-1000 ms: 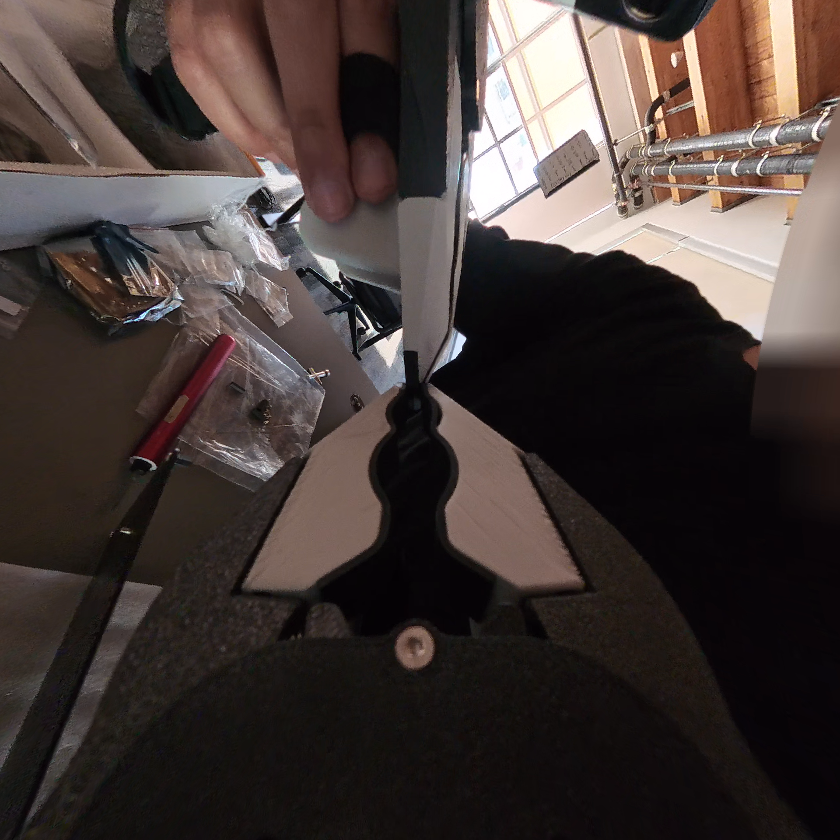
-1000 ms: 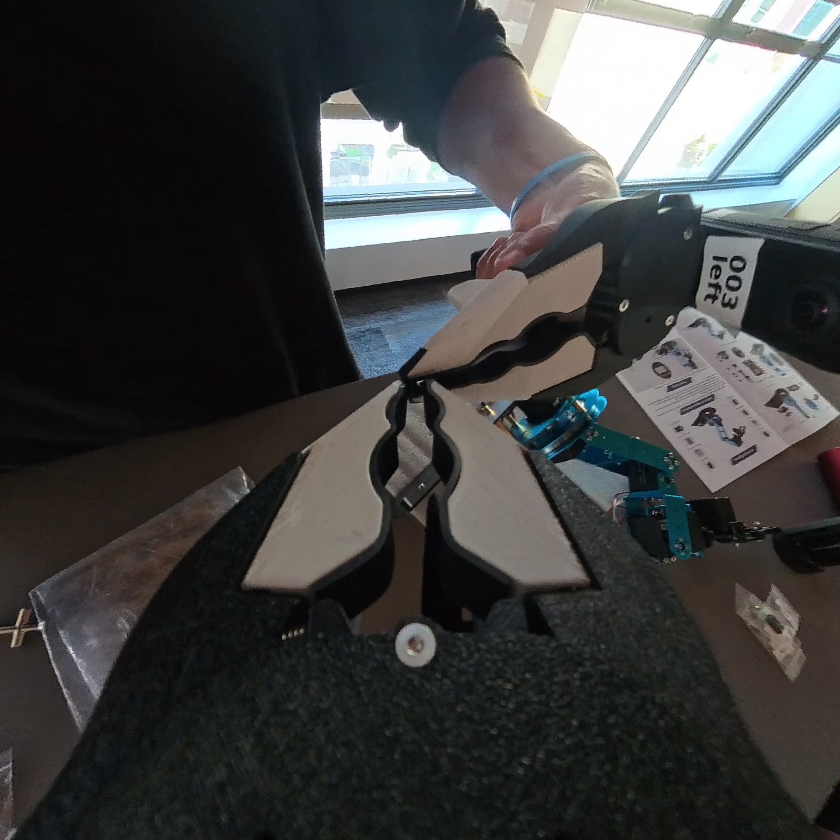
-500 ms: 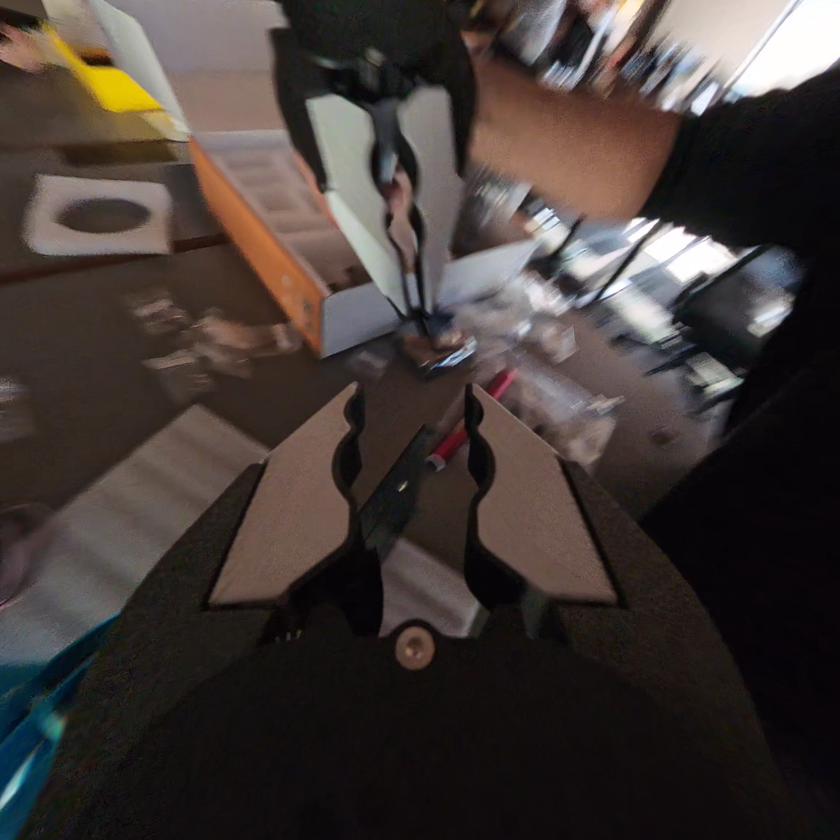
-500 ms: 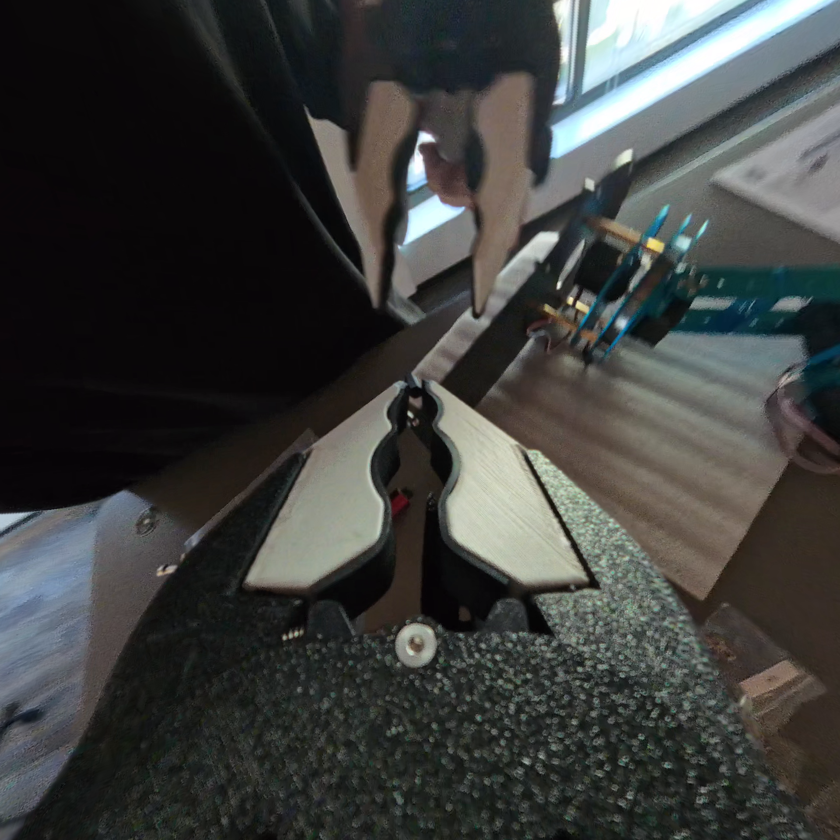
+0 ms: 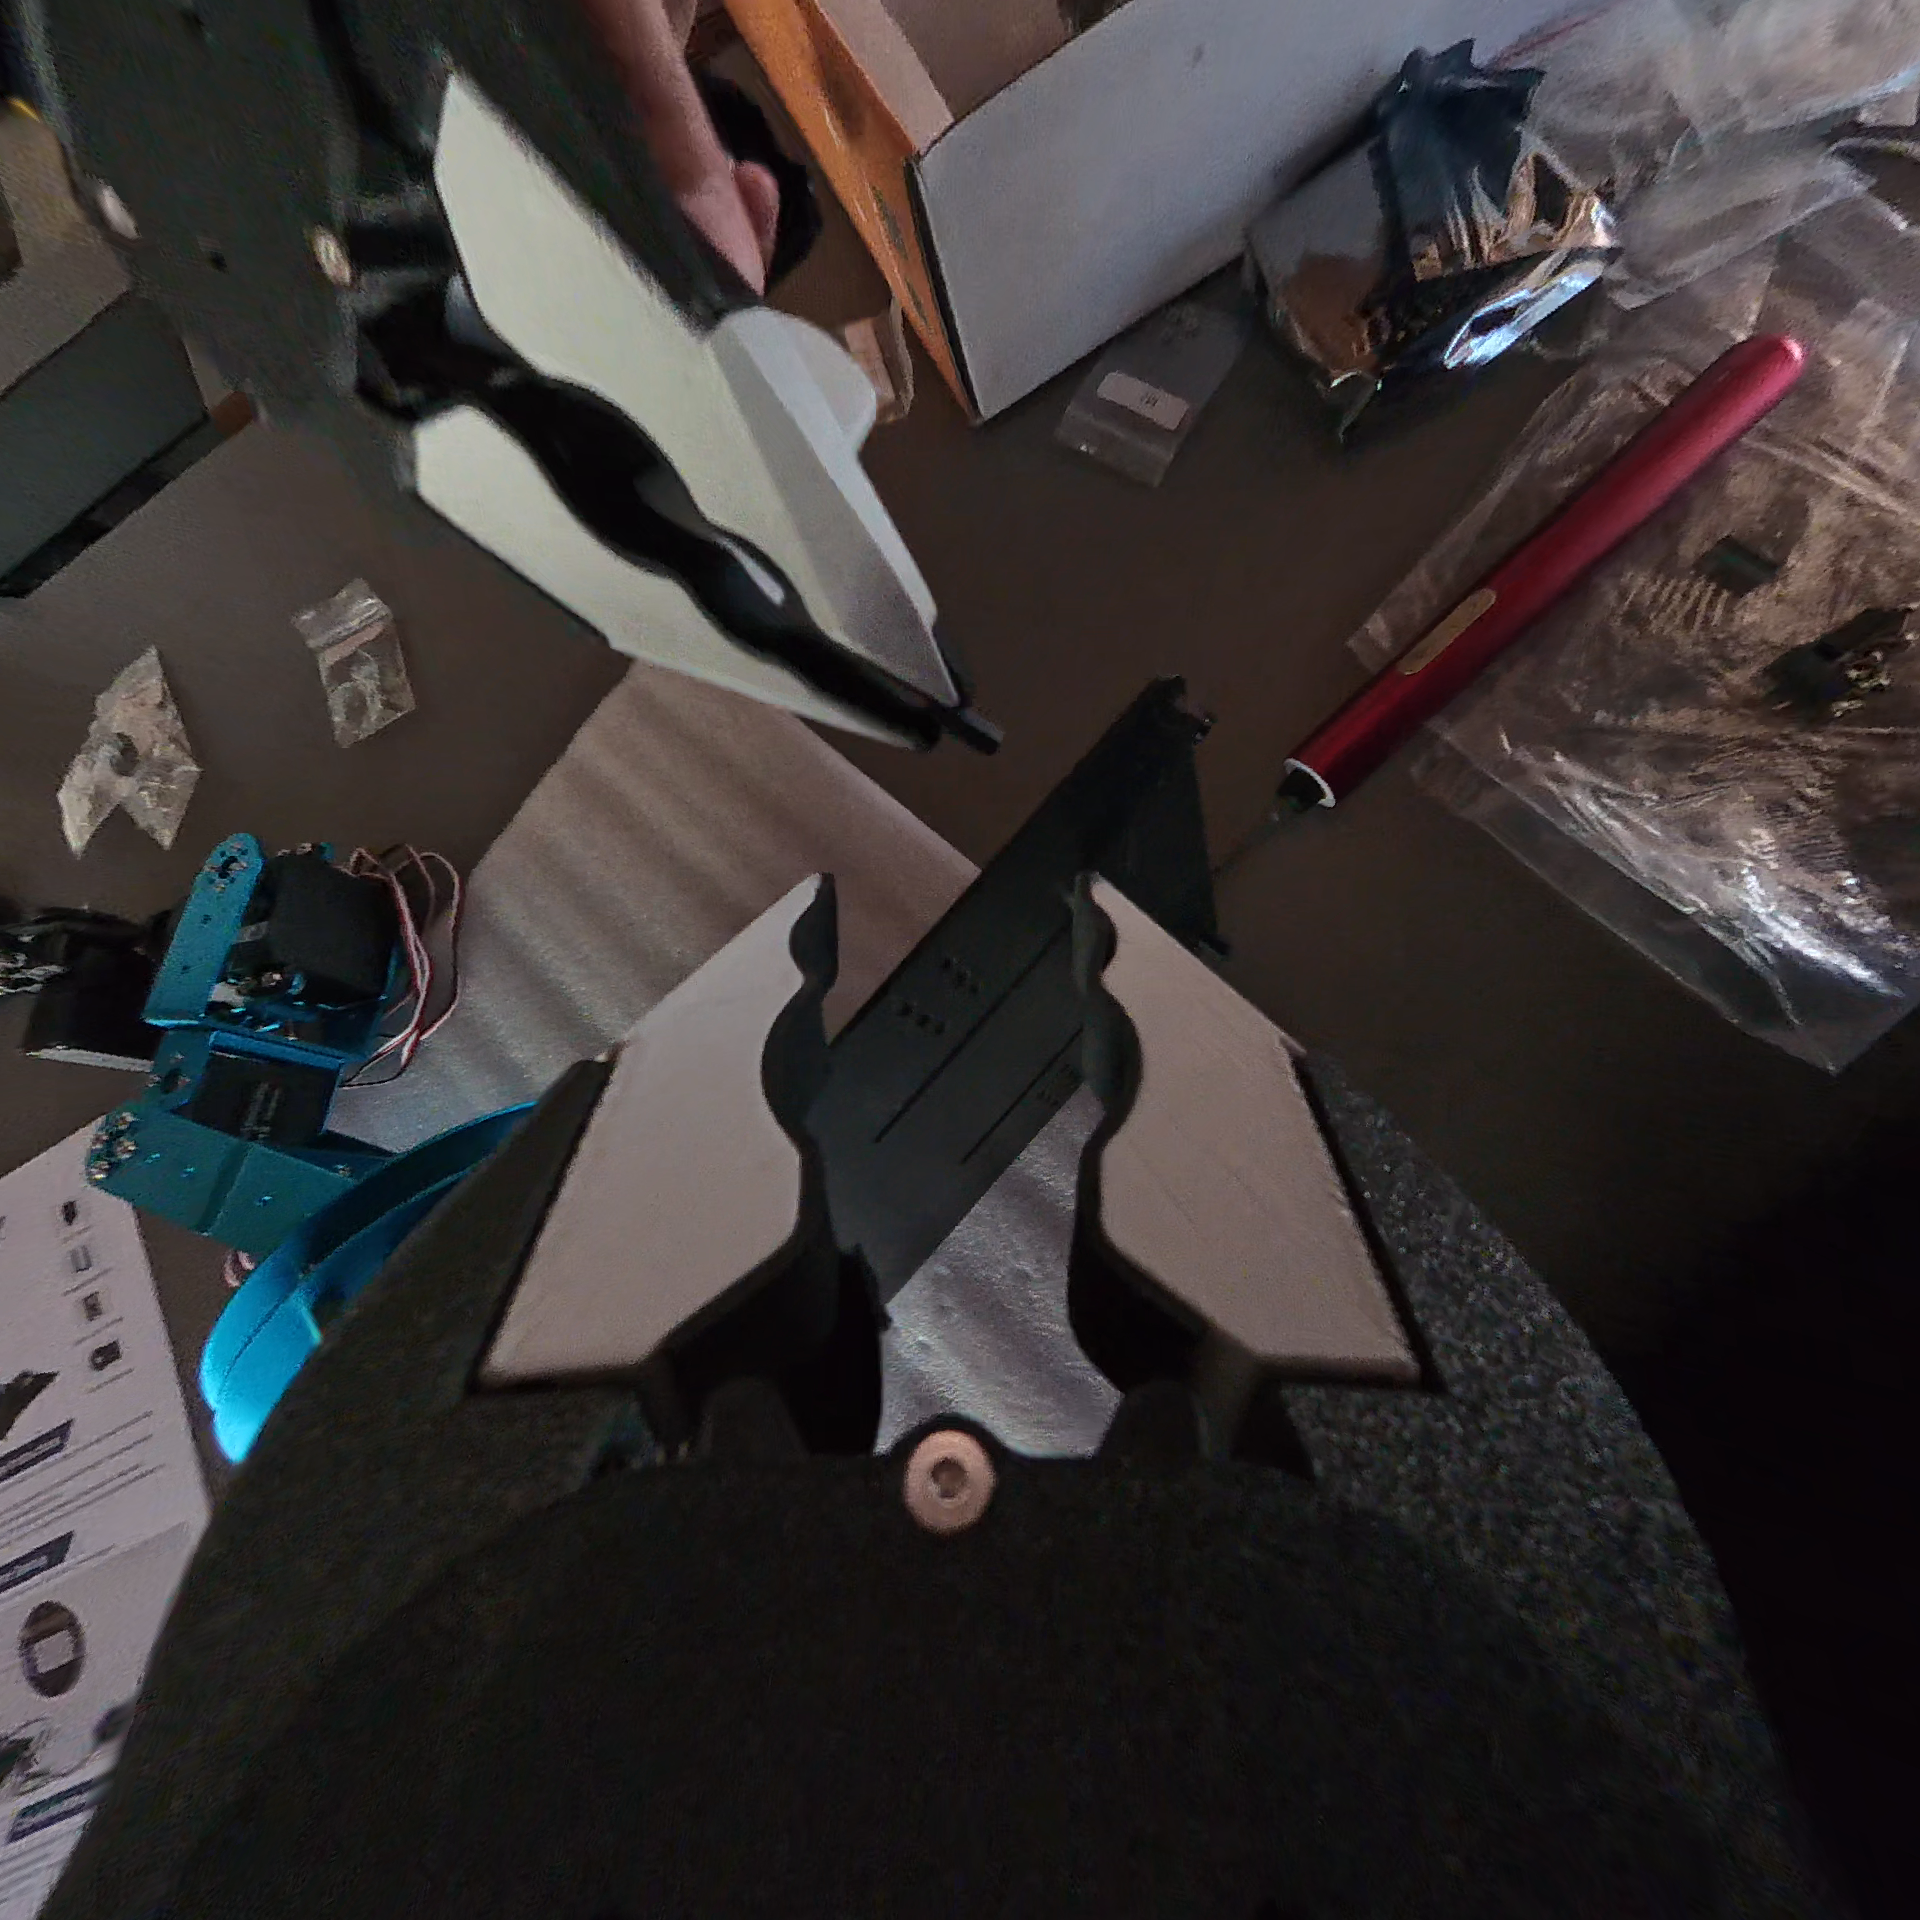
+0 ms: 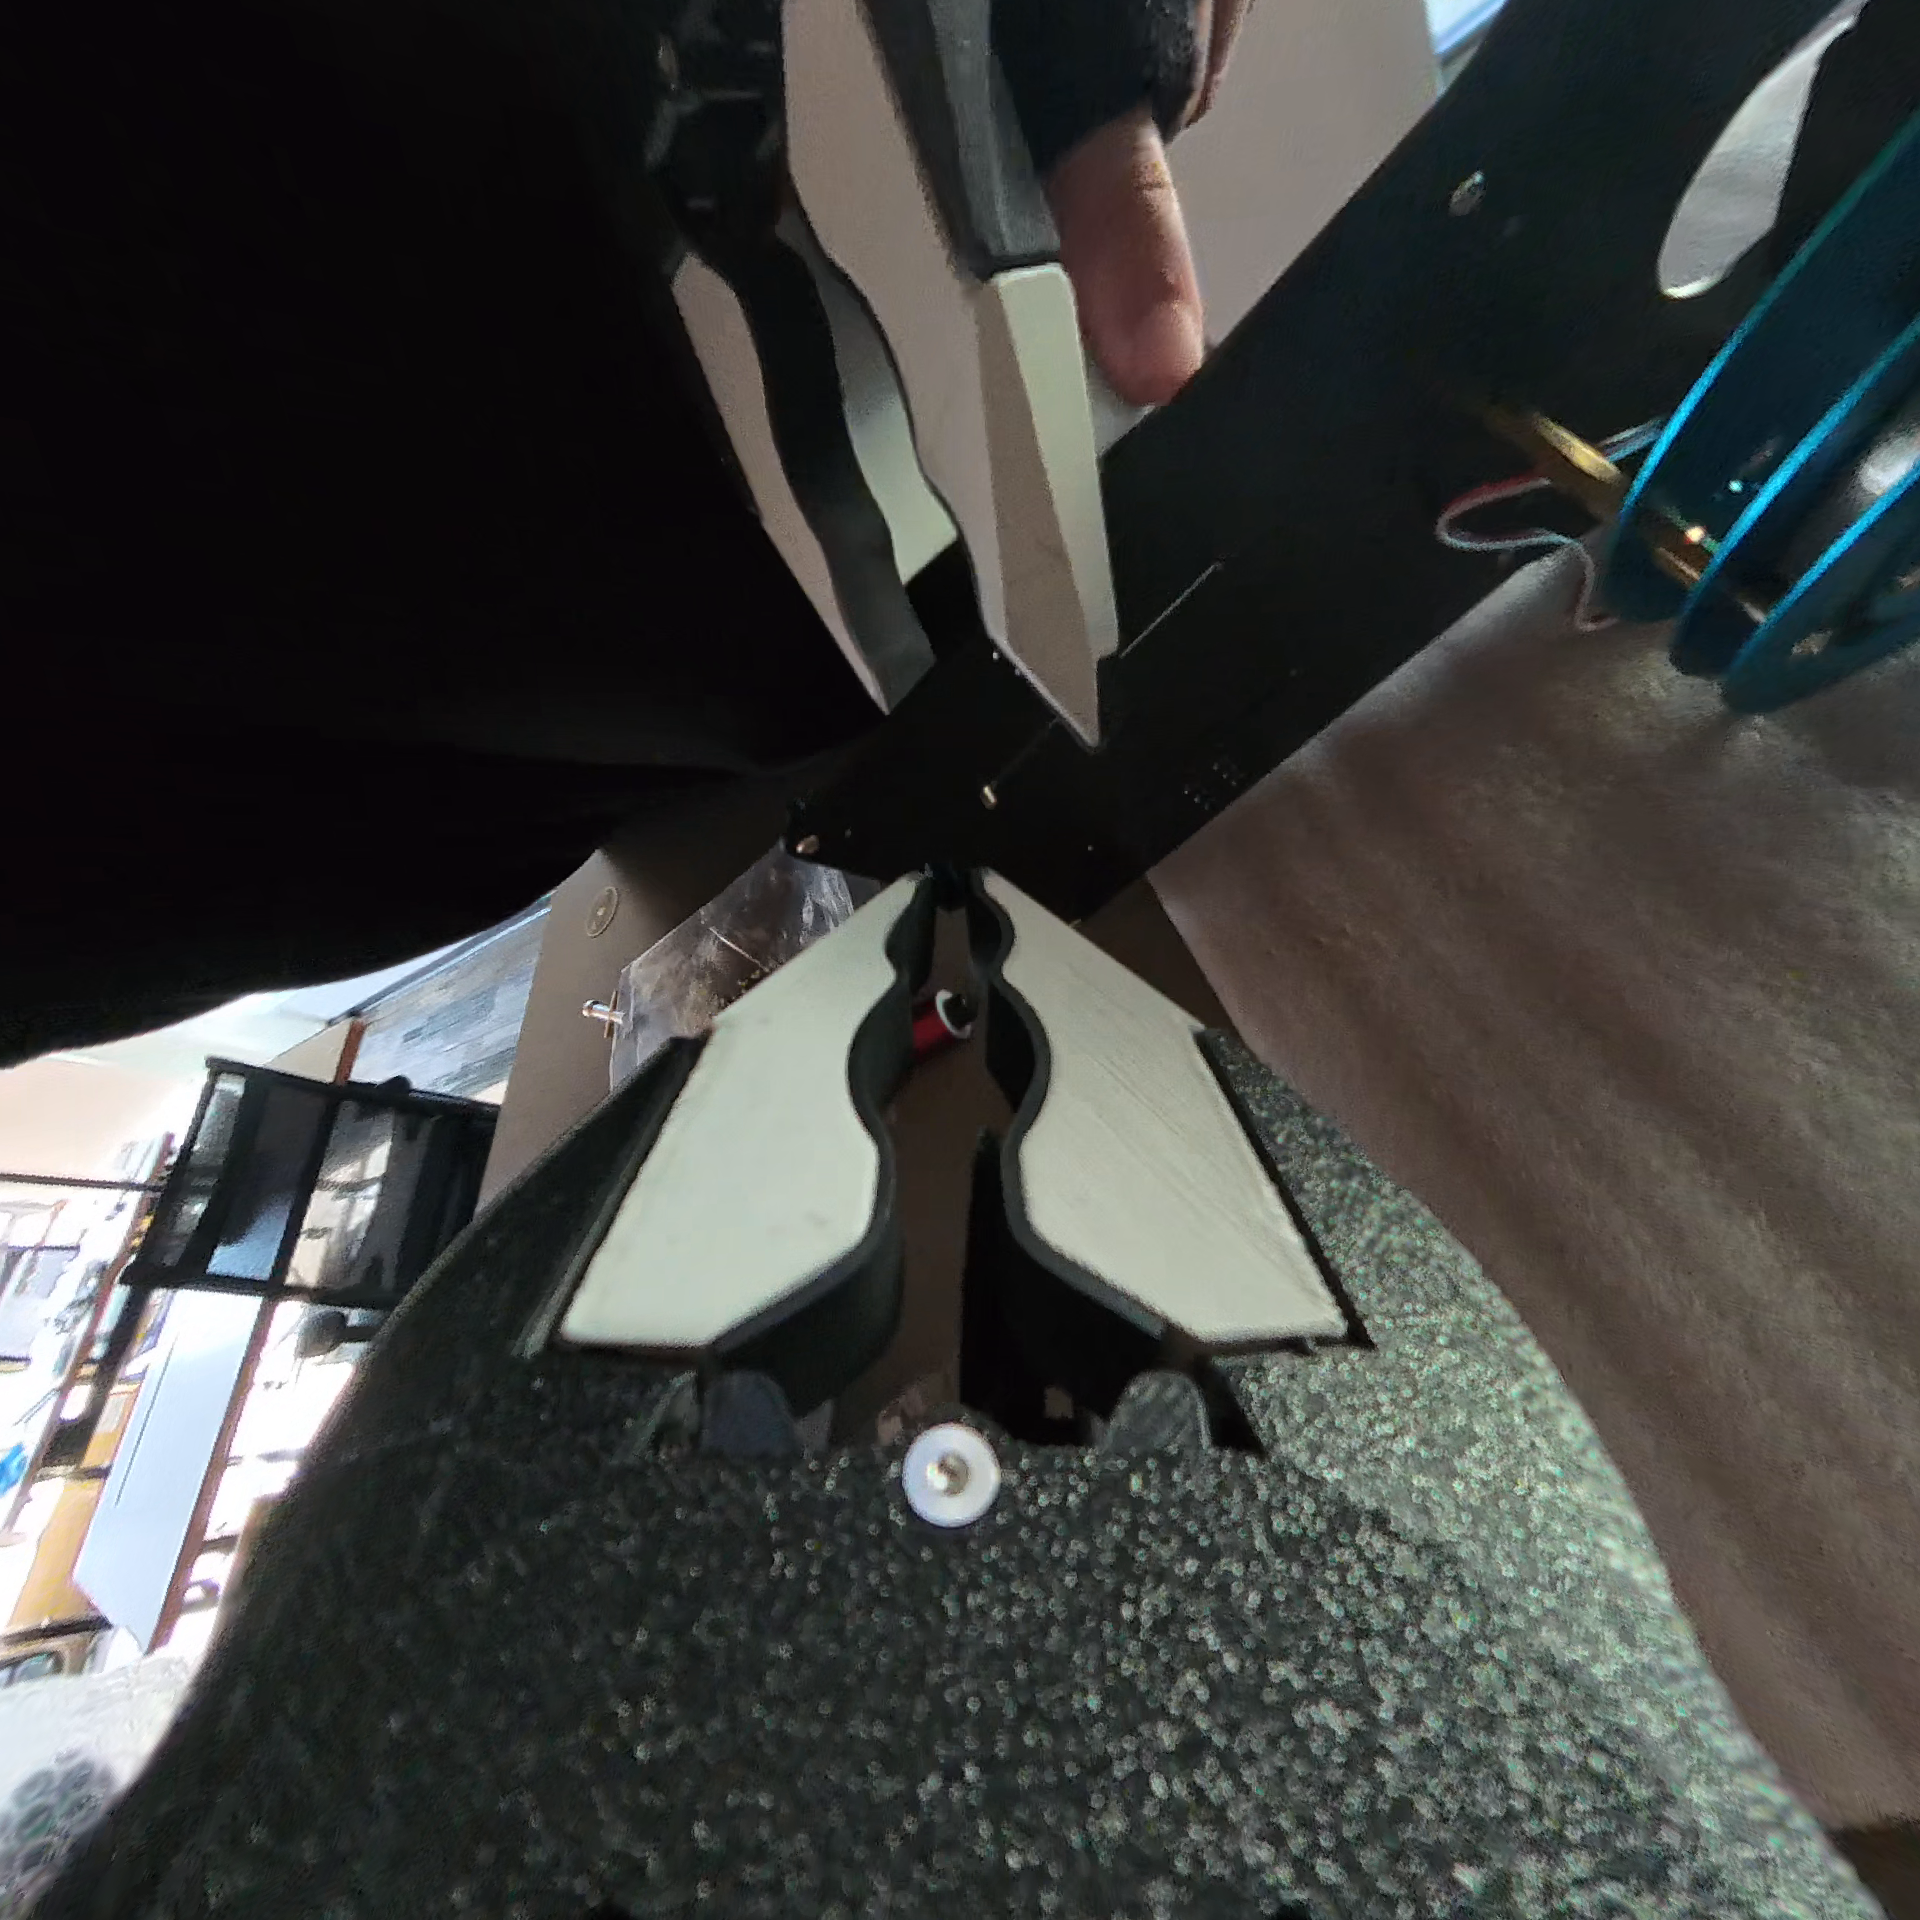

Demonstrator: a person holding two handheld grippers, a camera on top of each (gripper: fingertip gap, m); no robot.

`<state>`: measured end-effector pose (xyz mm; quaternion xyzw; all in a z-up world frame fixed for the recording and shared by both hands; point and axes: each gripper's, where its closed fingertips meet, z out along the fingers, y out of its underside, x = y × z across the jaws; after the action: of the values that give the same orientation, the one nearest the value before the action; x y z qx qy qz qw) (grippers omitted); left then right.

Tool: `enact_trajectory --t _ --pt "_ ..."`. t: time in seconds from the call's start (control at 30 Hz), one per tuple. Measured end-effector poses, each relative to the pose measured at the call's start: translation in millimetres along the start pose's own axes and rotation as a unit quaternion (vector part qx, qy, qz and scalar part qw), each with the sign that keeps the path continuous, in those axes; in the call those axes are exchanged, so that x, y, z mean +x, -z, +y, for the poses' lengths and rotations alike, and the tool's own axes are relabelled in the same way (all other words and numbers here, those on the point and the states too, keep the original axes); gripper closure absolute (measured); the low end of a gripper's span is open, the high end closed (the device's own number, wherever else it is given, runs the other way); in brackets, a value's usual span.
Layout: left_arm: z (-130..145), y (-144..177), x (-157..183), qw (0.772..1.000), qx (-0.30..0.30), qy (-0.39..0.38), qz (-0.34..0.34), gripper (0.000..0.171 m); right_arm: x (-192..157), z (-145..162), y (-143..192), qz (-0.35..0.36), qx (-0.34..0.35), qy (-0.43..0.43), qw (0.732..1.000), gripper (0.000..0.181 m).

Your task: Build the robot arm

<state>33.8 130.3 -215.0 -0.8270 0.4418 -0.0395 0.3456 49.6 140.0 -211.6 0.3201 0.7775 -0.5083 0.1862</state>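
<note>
My left gripper (image 5: 956, 904) is open, with its fingers on either side of a flat black slotted plate (image 5: 997, 1039). I cannot tell if they press on it. The right wrist view shows this gripper (image 6: 987, 701) from the front, its tips on the plate (image 6: 1351, 364). My right gripper (image 6: 948, 883) is shut on a small black part (image 5: 971, 732) that sticks out of its tips. It hovers just beyond the plate's end (image 5: 945, 717). The plate joins a blue metal robot arm (image 5: 260, 1018), whose blue rings (image 6: 1787, 468) show at the right.
A white foam sheet (image 5: 644, 914) lies under the plate. A red pen-shaped screwdriver (image 5: 1548, 561) lies on clear plastic bags (image 5: 1714, 831) to the right. An open white and orange box (image 5: 1143, 156) stands behind. Small part bags (image 5: 353, 665) and a printed leaflet (image 5: 73, 1455) lie left. Both grippers' tips are close together, under 4 cm apart. Between my left fingertips and the red pen-shaped screwdriver (image 5: 1548, 561) there is roughly 15 centimeters.
My left gripper has opened and swung down from the ceiling view onto the black plate. My right gripper, still shut on its small part, has moved in close to the plate's end.
</note>
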Motion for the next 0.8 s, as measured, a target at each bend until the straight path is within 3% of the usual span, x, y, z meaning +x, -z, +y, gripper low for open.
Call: enact_trajectory --t 0.2,0.4,0.8 --pt "12.9 -4.8 2.4 0.996 -0.043 -0.07 -0.032 0.102 6.3 -1.5 -7.6 -0.065 0.011 -0.005 0.998 0.176" --pt "5.7 -4.8 -0.1 0.998 -0.036 -0.05 -0.02 0.117 11.9 0.9 -12.2 -0.089 0.016 0.0 0.996 0.176" --pt "7.1 -5.8 4.5 0.997 -0.038 -0.057 -0.023 0.126 14.0 -0.6 -29.3 -0.127 0.038 -0.014 0.991 0.177"
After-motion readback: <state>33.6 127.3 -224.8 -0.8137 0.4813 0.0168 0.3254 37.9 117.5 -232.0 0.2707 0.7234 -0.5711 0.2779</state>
